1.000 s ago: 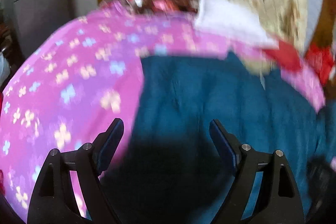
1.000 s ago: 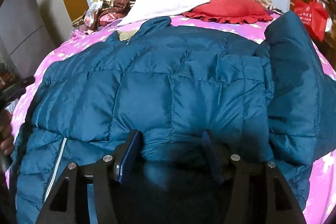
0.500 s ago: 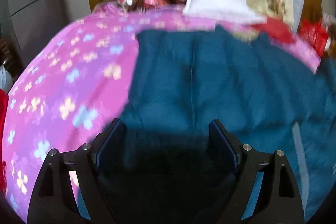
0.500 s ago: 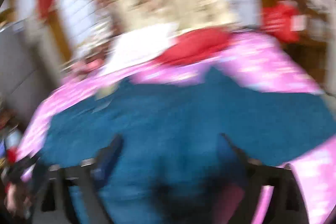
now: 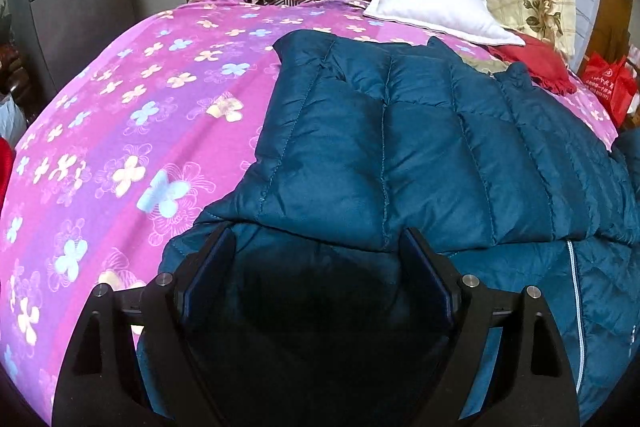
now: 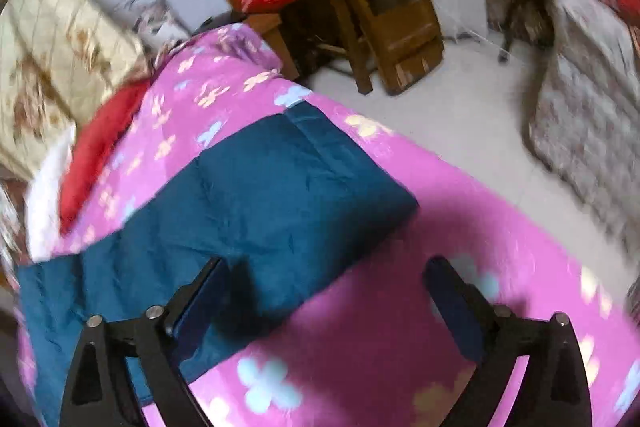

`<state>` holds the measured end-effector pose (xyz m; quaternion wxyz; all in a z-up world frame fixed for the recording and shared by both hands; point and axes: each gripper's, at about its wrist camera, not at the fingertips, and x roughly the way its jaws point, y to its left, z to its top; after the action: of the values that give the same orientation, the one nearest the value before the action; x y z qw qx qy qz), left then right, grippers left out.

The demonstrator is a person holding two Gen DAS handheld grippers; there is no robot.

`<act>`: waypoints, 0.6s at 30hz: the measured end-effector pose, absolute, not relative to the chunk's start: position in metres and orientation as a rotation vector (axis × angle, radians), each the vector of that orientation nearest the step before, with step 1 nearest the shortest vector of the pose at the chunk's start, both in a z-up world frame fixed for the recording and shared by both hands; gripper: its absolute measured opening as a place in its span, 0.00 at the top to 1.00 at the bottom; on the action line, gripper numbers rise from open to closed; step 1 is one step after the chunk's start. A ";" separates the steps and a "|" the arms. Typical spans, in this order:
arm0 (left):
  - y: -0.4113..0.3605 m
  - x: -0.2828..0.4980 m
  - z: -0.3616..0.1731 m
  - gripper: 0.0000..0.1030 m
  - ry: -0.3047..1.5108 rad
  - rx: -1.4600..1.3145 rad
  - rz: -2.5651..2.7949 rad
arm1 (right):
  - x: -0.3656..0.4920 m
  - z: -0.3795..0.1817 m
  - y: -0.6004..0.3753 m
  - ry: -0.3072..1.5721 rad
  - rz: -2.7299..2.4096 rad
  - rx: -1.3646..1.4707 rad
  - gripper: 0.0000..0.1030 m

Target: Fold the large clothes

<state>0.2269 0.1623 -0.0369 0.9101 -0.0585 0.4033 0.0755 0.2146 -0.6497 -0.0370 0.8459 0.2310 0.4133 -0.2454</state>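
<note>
We see the blue puffer jacket (image 6: 248, 195) on the bed (image 6: 420, 287), its sleeve running toward 1 o'clock from our empty, still-widening right hand-held gripper (image 6: 326, 287), while our spread left hand-held gripper (image 5: 316, 267) hovers over its hem.

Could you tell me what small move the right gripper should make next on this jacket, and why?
Probably bring the right gripper, its jaws opening with only bedspread between them, onto the outstretched sleeve of the blue jacket and close. That sleeve lies unfolded, while the other side looks already folded over.
</note>
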 end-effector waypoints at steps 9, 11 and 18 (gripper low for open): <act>0.160 0.221 -0.037 0.18 0.830 -0.120 0.158 | 0.232 -0.041 -0.628 0.873 -0.443 0.233 0.42; 0.160 0.221 -0.037 0.17 0.830 -0.122 0.156 | 0.230 -0.039 -0.608 0.863 -0.362 0.164 0.78; 0.163 0.221 -0.038 0.17 0.826 -0.134 0.160 | 0.186 0.000 -0.570 0.669 -0.355 0.092 0.92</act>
<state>0.2205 0.1633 -0.0375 0.9106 -0.0651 0.4007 0.0774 0.1862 -0.5701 0.0001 0.9281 0.0447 0.3265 -0.1733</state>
